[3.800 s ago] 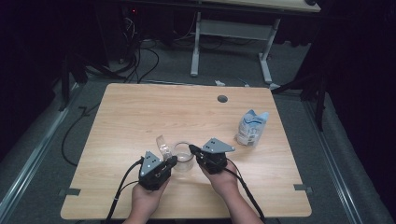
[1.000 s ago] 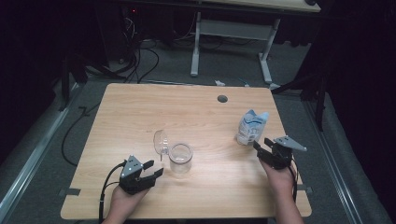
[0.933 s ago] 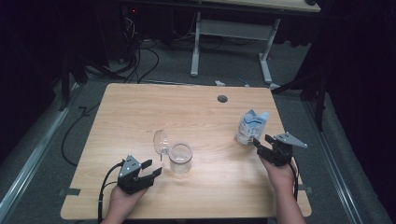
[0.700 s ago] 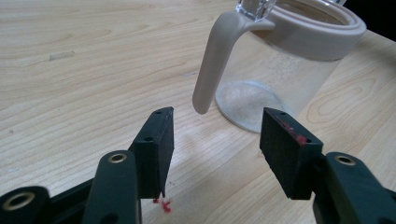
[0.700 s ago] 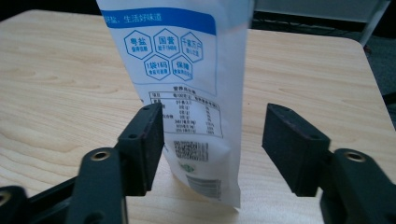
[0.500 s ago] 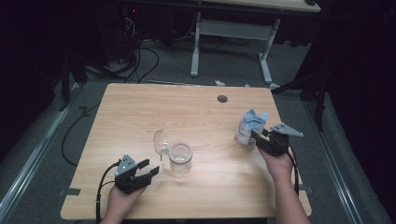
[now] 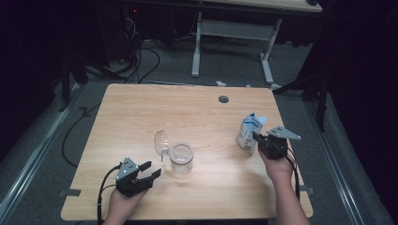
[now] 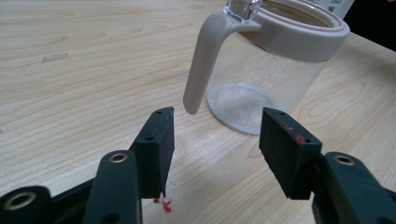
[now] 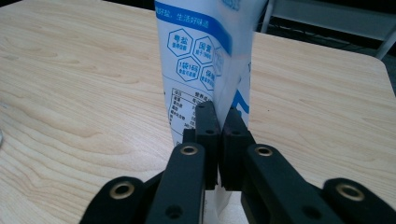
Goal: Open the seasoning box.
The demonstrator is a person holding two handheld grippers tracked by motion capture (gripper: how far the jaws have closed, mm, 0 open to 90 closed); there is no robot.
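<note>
A clear jug [image 7: 181, 158] with a beige rim and handle stands at the table's middle front, its clear lid [image 7: 161, 142] tipped open to the left. My left gripper [image 7: 148, 171] rests open at the front left, short of the jug. In the left gripper view the jug's handle [image 8: 201, 65] hangs just beyond the open left gripper [image 8: 217, 140]. A white and blue bag [image 7: 248, 130] stands upright at the right. My right gripper [image 7: 256, 139] has just been closing and is shut on the bag's side edge; the right gripper view shows the bag [image 9: 205, 60] pinched in the right gripper [image 9: 219, 116].
A round cable hole [image 7: 223, 99] sits near the table's far edge. Behind the table [image 7: 141, 108] stand the white legs of another desk [image 7: 196, 51], with cables on the floor [image 7: 141, 61]. Bare wood lies between jug and bag.
My right gripper has moved left up to the bag and closed on its edge. The left gripper has drawn back from the jug to the front left and stayed there.
</note>
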